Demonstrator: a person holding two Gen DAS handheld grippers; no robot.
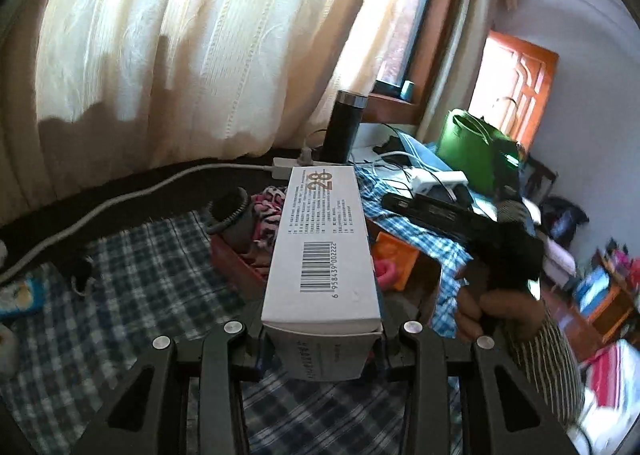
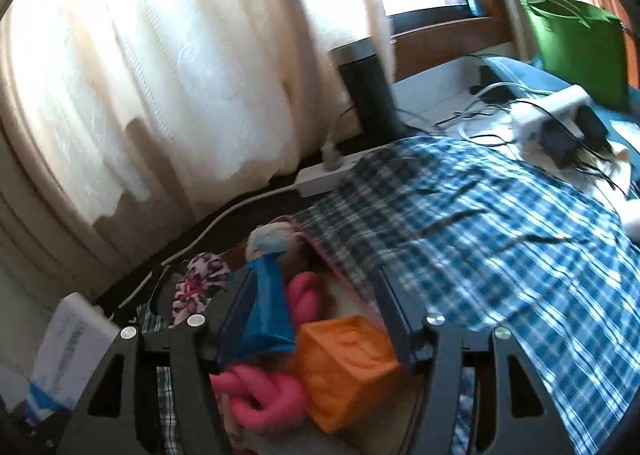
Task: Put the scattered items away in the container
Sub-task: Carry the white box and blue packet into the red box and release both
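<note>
My left gripper [image 1: 320,329] is shut on a long white carton with a barcode [image 1: 320,251], held above the plaid cloth and pointing toward the red container [image 1: 236,261]. The carton also shows at the lower left of the right wrist view [image 2: 70,343]. The container holds a pink patterned sock [image 1: 266,211], a black cylinder [image 1: 234,215], a pink knotted rope [image 2: 276,387], an orange block [image 2: 346,365] and a blue packet [image 2: 266,315]. My right gripper [image 2: 312,307] is open above the container, its fingers either side of the blue packet and orange block.
A black flask [image 1: 342,125] and a white power strip [image 1: 282,167] with its cable stand by the curtain. A blue plaid cloth [image 2: 480,235] covers a raised heap at the right, with chargers [image 2: 556,123] and a green bag [image 2: 576,43] beyond it.
</note>
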